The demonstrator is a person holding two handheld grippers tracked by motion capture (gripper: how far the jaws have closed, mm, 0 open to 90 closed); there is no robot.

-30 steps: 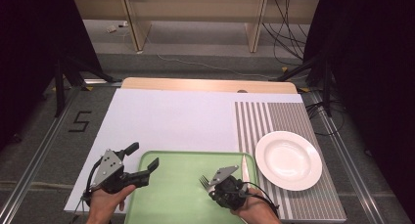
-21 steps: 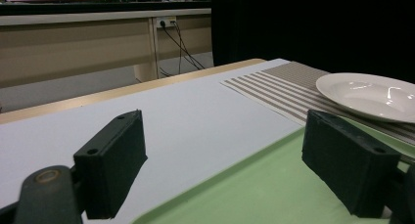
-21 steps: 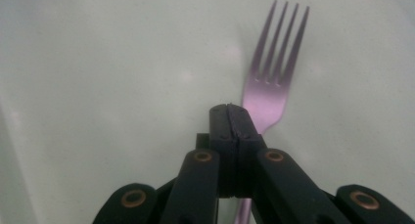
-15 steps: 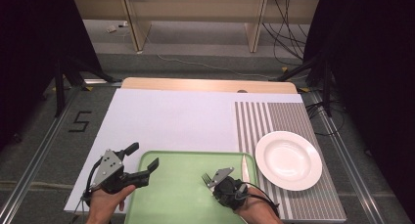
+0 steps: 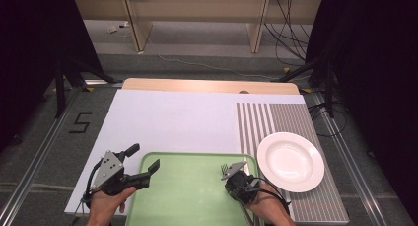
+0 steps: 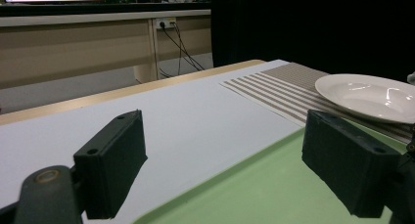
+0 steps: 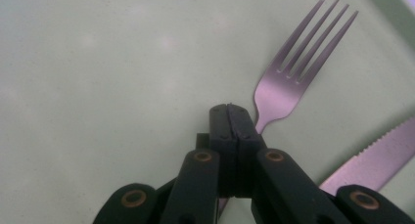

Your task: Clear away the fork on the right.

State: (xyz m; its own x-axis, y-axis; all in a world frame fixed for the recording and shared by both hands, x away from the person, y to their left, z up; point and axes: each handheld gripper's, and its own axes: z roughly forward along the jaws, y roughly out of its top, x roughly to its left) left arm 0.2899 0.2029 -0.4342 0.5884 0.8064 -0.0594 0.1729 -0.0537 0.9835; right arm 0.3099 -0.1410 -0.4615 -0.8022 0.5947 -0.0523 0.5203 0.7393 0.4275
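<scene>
Fork [image 7: 293, 72] of thin metal lies over the green tray [image 5: 187, 196], near its right edge, with a serrated knife [image 7: 377, 158] just beside it. The right gripper [image 7: 231, 117] is clenched on the fork's neck, right under the tines. It should be light and stiff, yet smooth enough to swivel or slide between the pads, so a hold farther down the handle, nearer its balance point, would likely steady it. The left gripper [image 5: 146, 162] hangs released over the tray's left edge, jaws wide, nothing between them. A white plate [image 5: 291, 162] sits on the striped mat [image 5: 276, 118] to the right.
</scene>
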